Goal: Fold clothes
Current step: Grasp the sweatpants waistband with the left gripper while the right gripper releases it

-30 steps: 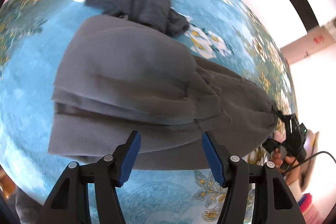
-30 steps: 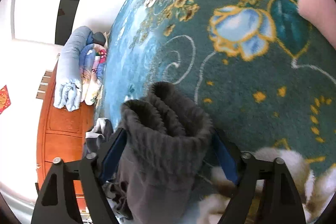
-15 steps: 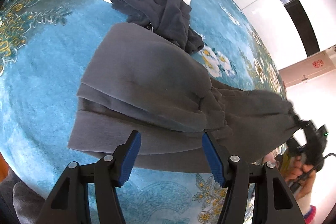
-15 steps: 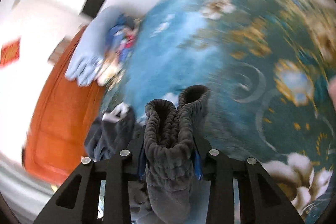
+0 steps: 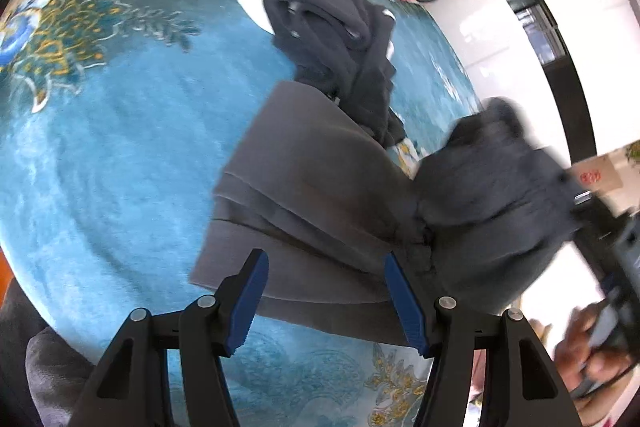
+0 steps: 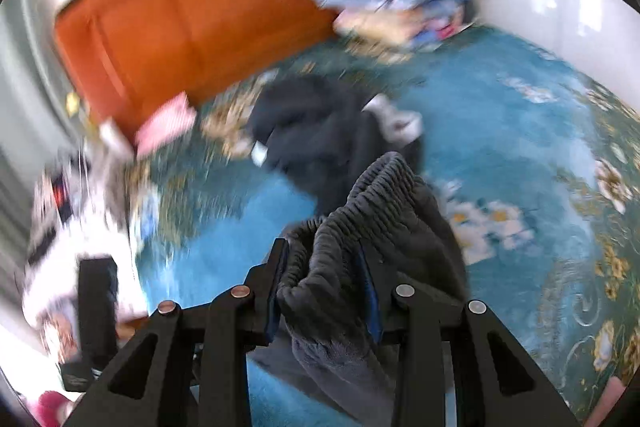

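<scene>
The grey trousers (image 5: 320, 187) lay mid-frame on the blue carpet (image 5: 120, 167), part-folded in soft fleece layers, the last fold seemingly under way; the right gripper (image 6: 324, 291) pinched their ribbed waistband (image 6: 360, 211), lifted; the left gripper (image 5: 326, 301) hung wide and empty over the near edge; a crumpled dark garment (image 5: 328, 27) above looked unfolded.

Bright daylight, blown-out white along floor (image 5: 492, 27) at right. Heavy fisheye bending, black vignette at corners. Left wrist view mostly sharp, motion smear on lifted grey garment (image 5: 492, 179) and hand (image 5: 592, 355). Right wrist view blurred throughout, worst at orange cabinet (image 6: 188, 23); soft shadows only
</scene>
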Motion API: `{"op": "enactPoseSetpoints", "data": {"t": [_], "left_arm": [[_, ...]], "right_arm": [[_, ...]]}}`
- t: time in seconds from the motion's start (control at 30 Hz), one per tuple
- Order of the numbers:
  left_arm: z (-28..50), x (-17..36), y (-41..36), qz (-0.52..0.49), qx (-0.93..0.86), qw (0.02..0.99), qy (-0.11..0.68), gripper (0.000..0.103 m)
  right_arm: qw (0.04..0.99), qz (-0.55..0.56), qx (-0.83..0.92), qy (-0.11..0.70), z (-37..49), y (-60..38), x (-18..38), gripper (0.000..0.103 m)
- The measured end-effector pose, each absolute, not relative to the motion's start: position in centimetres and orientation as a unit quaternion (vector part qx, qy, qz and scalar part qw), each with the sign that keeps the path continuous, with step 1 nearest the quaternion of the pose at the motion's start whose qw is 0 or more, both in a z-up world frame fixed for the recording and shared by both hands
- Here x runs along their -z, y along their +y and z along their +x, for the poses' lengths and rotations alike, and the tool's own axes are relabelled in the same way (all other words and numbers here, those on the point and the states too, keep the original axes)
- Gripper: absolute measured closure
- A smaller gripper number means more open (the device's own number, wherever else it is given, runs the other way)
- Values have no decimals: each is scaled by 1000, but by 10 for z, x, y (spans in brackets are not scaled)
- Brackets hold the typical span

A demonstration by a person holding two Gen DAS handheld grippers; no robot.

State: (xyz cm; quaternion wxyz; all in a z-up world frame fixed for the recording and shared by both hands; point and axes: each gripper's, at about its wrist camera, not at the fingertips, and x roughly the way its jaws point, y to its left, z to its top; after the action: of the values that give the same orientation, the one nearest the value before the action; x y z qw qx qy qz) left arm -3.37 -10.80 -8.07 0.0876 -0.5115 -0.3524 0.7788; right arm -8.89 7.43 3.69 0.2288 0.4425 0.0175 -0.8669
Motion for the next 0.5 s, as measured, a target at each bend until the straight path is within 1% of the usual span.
{"op": "enactPoseSetpoints", "data": {"t": [0.17,0.27,0.3,0.37,0.43,0.5], "left_arm": [[-26,88,-129,-507,-769,76,-382,38],[-24,93,-134,-507,-764,74,-393,38],[-24,94,-133,-507,-762,74,-395,38],[-24,96,-134,-507,-757,77,-405,38],[-24,98,-135,-507,-753,81,-411,38],[-23,98,-135,-506,-753,83,-413,38]], "right_arm": [[228,488,840,64,-81,30,8,68],[223,499,833,89,-75,21,18,67],[222,500,832,93,-73,20,18,65],[222,501,832,92,-72,21,16,63],[238,507,826,69,-73,27,14,62],[253,512,820,46,-73,35,11,56]]}}
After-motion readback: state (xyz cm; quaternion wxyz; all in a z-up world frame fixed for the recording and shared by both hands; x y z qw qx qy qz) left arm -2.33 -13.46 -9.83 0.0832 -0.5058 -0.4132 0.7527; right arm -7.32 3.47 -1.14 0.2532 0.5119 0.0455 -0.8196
